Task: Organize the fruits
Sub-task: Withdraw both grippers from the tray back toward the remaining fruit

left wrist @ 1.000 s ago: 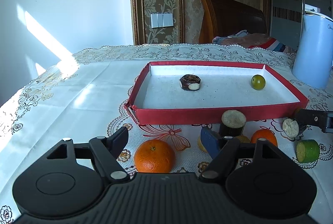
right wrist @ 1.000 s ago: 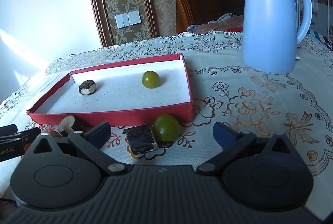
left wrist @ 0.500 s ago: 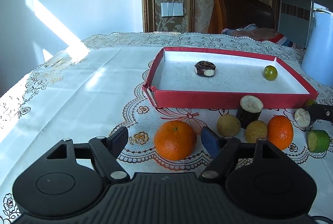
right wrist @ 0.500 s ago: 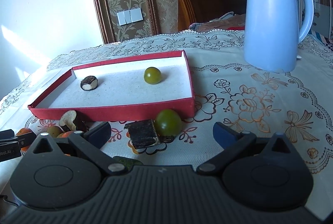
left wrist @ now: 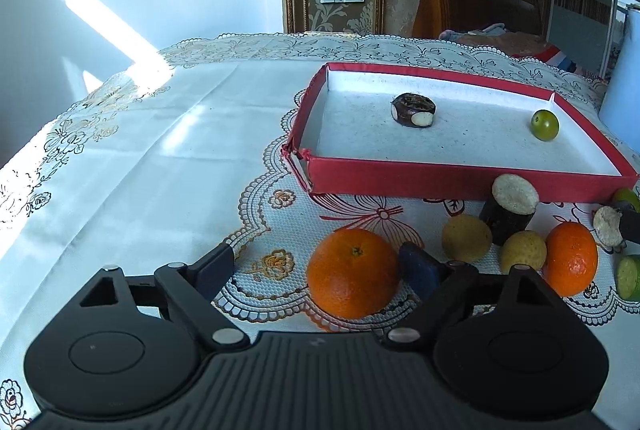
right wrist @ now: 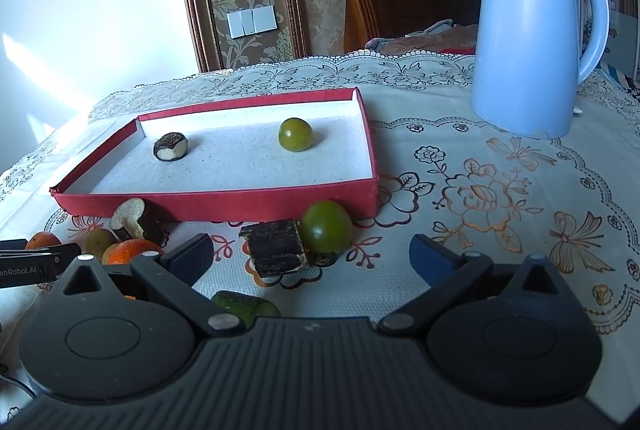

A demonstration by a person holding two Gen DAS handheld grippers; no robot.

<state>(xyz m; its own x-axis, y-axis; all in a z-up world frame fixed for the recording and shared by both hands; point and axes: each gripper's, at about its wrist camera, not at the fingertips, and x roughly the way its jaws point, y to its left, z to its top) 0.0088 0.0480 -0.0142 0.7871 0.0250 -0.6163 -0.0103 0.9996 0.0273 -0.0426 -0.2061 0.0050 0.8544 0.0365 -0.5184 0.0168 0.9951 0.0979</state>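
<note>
While left gripper (left wrist: 316,266) jaws opening beside big orange (left wrist: 353,273), right gripper (right wrist: 308,250) jaws wide, empty; kettle (right wrist: 532,42) beyond.

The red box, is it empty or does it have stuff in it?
Not empty. The red box holds a small green fruit and a dark cut piece.

Each handheld gripper has a ribbed black body, two round black discs, silver screws on angled black links. The left gripper (left wrist: 316,266) and right gripper (right wrist: 310,254) each carry one black finger and one blue finger.
</note>
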